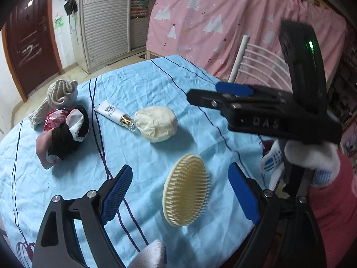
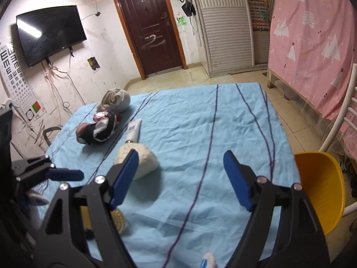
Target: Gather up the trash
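Sheet (image 1: 156, 84) first: one blue spread, under both my grippers. One yellow bin (image 2: 321, 189) stands just right of the right gripper (image 2: 180, 174), whose jaws are apart on nothing. Ahead of my left gripper (image 1: 178, 189) (jaws also wide, empty) I count one sock bundle (image 1: 64, 134), one grey sock ball (image 1: 60, 91), one cream wad (image 1: 156, 124), one oval brush (image 1: 186, 189) between its fingers' line, one tube (image 1: 112, 112), one red wrapper (image 1: 54, 118).

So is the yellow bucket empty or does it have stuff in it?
Empty, as far as shows: the yellow bucket has only bare inner wall in view. Its bottom is hidden.
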`<state>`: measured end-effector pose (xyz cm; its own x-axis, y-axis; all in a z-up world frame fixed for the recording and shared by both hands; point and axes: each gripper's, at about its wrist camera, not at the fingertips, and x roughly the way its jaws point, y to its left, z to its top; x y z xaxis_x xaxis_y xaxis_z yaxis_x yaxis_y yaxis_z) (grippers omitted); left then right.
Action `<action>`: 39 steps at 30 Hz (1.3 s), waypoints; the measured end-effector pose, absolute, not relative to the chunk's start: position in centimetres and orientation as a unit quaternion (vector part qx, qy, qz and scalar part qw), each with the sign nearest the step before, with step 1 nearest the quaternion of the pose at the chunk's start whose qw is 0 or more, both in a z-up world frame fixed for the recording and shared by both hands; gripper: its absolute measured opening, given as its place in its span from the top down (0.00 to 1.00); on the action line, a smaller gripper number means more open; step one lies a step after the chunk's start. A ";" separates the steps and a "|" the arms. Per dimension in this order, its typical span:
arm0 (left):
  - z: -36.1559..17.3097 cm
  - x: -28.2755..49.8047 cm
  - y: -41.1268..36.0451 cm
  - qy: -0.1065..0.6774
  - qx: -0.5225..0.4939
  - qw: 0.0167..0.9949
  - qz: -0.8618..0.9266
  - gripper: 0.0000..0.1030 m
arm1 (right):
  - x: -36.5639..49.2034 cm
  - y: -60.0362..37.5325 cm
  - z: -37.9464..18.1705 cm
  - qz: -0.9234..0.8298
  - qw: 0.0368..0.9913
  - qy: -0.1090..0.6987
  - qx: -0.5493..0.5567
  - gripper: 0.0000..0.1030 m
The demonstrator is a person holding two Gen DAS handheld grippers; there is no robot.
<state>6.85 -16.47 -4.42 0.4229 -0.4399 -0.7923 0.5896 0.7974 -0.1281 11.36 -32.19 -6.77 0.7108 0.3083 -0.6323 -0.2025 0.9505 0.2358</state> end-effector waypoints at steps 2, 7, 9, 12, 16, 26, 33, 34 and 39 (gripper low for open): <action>-5.0 6.7 -16.4 0.445 0.088 0.834 -0.314 0.26 | 11.6 -31.5 -6.8 0.141 0.920 0.358 0.069 0.27; -6.3 6.7 -16.8 0.460 0.094 0.816 -0.336 0.53 | 12.1 -29.9 -6.8 0.151 0.917 0.365 0.053 0.23; -6.7 6.6 -17.0 0.463 0.099 0.813 -0.339 0.61 | 12.3 -29.2 -6.8 0.155 0.916 0.368 0.046 0.23; -6.9 6.4 -16.9 0.455 0.102 0.816 -0.342 0.67 | 12.6 -28.3 -6.8 0.161 0.912 0.375 0.033 0.22; -6.8 6.6 -16.0 0.455 0.085 0.815 -0.347 0.72 | 13.1 -27.1 -7.3 0.160 0.907 0.390 0.010 0.20; -5.7 5.8 -13.3 0.442 0.062 0.826 -0.344 0.74 | 14.0 -25.2 -8.1 0.173 0.895 0.411 -0.009 0.21; -4.8 5.5 -11.2 0.431 0.041 0.838 -0.333 0.79 | 14.0 -24.5 -8.4 0.179 0.893 0.412 -0.018 0.47; -4.8 5.6 -11.1 0.432 0.041 0.838 -0.332 0.79 | 14.0 -24.5 -8.3 0.178 0.894 0.411 -0.019 0.48; -5.4 5.2 -11.8 0.444 0.053 0.826 -0.344 0.79 | 13.7 -24.9 -8.2 0.171 0.898 0.405 -0.012 0.48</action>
<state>5.24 -11.78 -5.37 0.3696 -0.5210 -0.7694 0.6146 0.7581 -0.2181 13.75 -24.89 -8.17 0.6132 0.2983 -0.7314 -0.3170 0.9410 0.1181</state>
